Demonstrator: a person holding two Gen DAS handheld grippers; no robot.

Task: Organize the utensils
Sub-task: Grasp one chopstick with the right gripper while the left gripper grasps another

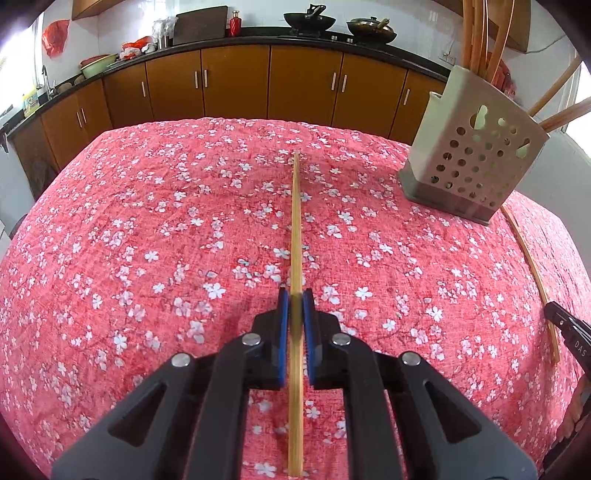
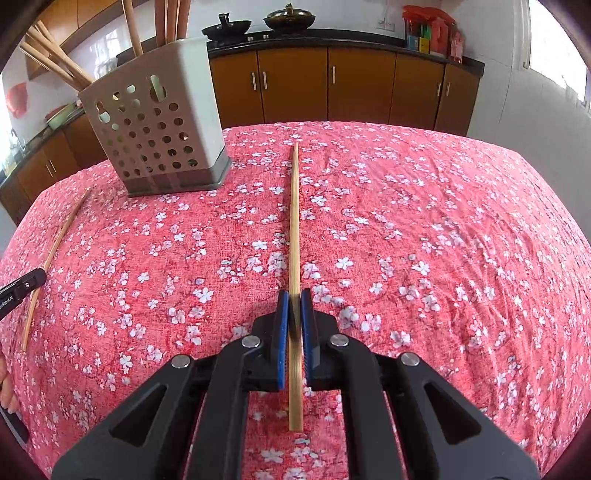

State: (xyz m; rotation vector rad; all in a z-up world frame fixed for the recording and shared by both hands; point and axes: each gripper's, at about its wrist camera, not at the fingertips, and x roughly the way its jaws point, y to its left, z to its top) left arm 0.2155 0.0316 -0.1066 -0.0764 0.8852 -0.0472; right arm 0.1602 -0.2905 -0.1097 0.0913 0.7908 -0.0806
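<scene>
A red floral tablecloth [image 1: 147,229] is covering the table. Brown cabinets [image 1: 236,88] are running beneath a dark countertop [image 1: 258,37], two woks [image 1: 309,19] are sitting on it, and daylight is pouring through a window [image 2: 557,44].

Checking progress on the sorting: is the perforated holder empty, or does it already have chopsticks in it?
Not empty. Several chopsticks stick up out of the holder, leaning over its rim. How many cannot be told.
</scene>
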